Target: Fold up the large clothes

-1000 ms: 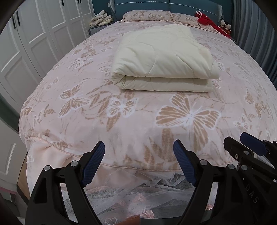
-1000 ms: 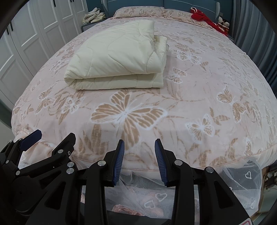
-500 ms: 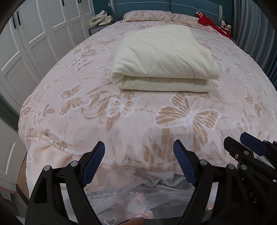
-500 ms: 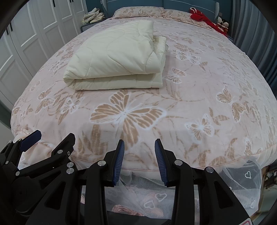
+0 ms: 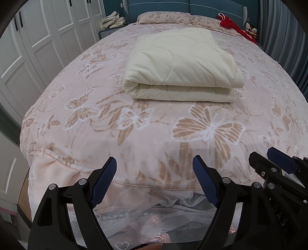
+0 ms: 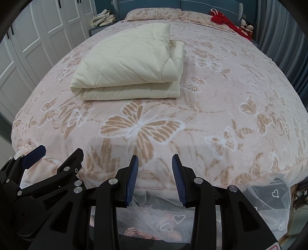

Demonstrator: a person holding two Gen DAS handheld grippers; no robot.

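Left to right across the foot of the bed [image 5: 134, 153]. White wardrobe doors [image 5: 48, 38] run along the 9 o'clock side in both views. The left claw [image 5: 154, 179] hangs over the bed's foot edge, jaws spread wide, nothing between them, only bedspread and lace skirt behind. In the left wrist view the cream quilt [image 5: 179, 65] lies at about 12 o'clock from this claw, well apart, on the middle of the butterfly bedspread. It is already folded into a thick stack, rolled fold at the near-left corner, and its long axis runs roughly crosswise to the claws' pointing line, near edge facing them. The right claw [image 6: 155, 174] sits just beside the left one, jaws partly parted and empty; from it the quilt [image 6: 130, 63] lies toward 11 o'clock. Judgement: the left claw is the nearer to the quilt's rolled corner, the right claw to its open layered end, and neither reaches without a long forward stretch. The fold looks done or close to it. Hard to make out: the quilt's far edge and how many layers it holds; the stepped layers at its right end only hint. At 1 o'clock, a red item [image 6: 221, 20] near the pillows [image 6: 154, 13] cannot be identified. The floor under the lace is hidden.
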